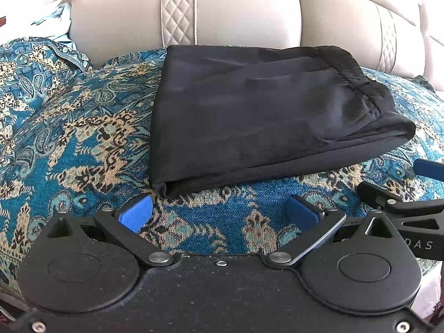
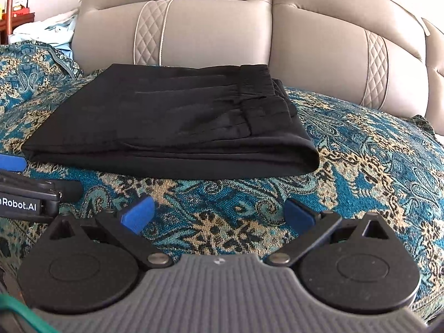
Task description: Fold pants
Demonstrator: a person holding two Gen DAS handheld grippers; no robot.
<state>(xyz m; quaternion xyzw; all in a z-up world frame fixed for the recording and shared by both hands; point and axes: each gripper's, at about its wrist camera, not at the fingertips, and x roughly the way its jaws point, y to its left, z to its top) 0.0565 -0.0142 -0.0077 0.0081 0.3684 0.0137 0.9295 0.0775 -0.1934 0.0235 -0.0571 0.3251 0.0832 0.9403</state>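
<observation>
Black pants (image 1: 266, 111) lie folded into a flat rectangle on a blue and gold patterned throw (image 1: 83, 144), their elastic waistband at the far right. The same folded pants (image 2: 172, 127) sit ahead in the right wrist view. My left gripper (image 1: 220, 213) is open just short of the pants' near edge, blue pads apart with only throw between them. My right gripper (image 2: 220, 215) is open too, a little back from the pants. Each gripper shows at the edge of the other's view: the right gripper (image 1: 399, 194) and the left gripper (image 2: 30, 180).
A beige leather sofa back (image 1: 249, 14) with quilted stripes rises behind the pants. Light blue cloth (image 2: 55, 33) is bunched at the far left. The patterned throw (image 2: 360, 152) covers the seat on both sides.
</observation>
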